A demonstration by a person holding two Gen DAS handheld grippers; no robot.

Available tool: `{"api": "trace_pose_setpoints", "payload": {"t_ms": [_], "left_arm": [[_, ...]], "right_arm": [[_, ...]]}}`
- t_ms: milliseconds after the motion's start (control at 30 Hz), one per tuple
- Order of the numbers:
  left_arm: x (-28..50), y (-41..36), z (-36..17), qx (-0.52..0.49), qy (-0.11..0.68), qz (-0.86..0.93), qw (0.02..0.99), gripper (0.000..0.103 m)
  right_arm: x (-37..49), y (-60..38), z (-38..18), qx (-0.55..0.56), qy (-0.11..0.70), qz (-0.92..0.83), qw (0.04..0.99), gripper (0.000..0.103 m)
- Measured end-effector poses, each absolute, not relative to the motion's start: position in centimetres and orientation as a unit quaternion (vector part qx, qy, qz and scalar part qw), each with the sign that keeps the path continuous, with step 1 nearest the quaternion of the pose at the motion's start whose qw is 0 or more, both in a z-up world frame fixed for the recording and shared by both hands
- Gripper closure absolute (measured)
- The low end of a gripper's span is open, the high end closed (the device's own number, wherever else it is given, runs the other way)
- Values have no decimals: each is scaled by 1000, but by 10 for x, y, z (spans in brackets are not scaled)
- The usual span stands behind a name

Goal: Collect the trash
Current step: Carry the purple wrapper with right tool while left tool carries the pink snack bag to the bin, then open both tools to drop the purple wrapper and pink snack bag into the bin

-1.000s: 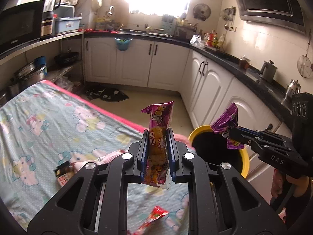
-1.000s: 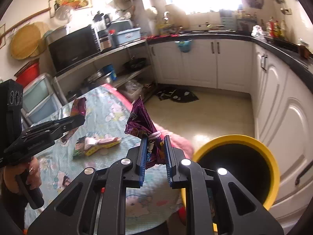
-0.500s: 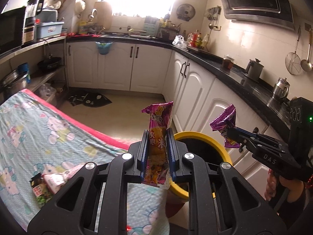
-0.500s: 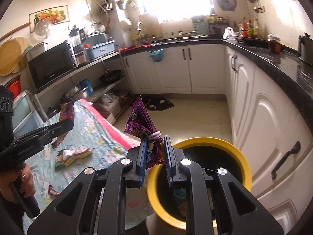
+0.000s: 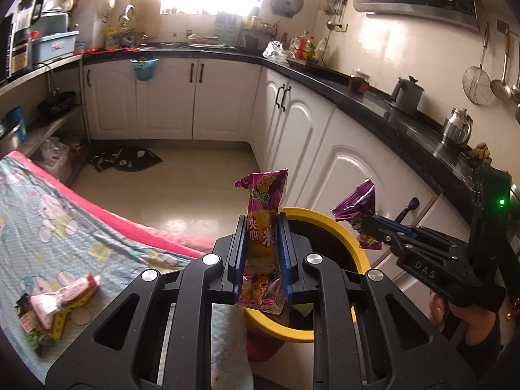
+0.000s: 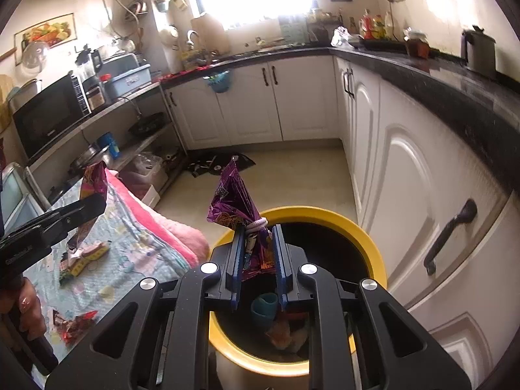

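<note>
My left gripper [image 5: 260, 224] is shut on a pink and yellow snack wrapper [image 5: 263, 234] that stands upright between its blue pads, at the near rim of the yellow trash bin [image 5: 338, 227]. My right gripper [image 6: 258, 230] is shut on a crumpled purple wrapper [image 6: 234, 201] tied with a pale band, directly over the open yellow trash bin [image 6: 364, 237]. In the left wrist view the right gripper [image 5: 365, 224] holds the purple wrapper [image 5: 357, 203] above the bin's far rim. In the right wrist view the left gripper [image 6: 94, 203] is over the table's edge. Trash lies in the bin's bottom.
More wrappers [image 5: 55, 305] lie on the cartoon-print tablecloth [image 5: 65, 227] at the left, with a red one [image 6: 76, 323] near a person's hand [image 6: 27, 305]. White cabinets [image 6: 422, 195] under a black counter stand close behind the bin. Shelves with a microwave [image 6: 48, 113] line the left wall.
Both grippers have moved off the table toward the bin, wrappers still held. The bin now sits right under the right gripper and at the left gripper's tips.
</note>
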State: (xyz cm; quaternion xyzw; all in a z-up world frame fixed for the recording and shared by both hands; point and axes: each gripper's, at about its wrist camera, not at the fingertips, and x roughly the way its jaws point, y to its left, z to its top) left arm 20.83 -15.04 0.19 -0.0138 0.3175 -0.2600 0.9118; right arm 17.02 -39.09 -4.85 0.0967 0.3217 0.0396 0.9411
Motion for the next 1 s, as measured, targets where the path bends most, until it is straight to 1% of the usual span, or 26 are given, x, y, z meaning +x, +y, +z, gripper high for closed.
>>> {"api": "trace_pose_setpoints", "payload": {"t_ms": [600,900,933,967,1000], "left_arm": [[231,-196,-44,8,374,-283,883,90],[240,-206,-65,7,400,-284,871,88],[241,-206,-68,7,403,-282,871,87],[242,-206,-69,7,404,-279,871,84],[243,-206,-70,7,404,-277,872,78]], "right_arm": [[192,-411,-112,121,397,16,910,85],[198,-418,-132,139,420,1,897,80],[198,-418,-133,141,422,-2,896,79],[198,-419,-134,143,423,-4,895,78],[198,-420,-135,144,423,-5,895,76]]}}
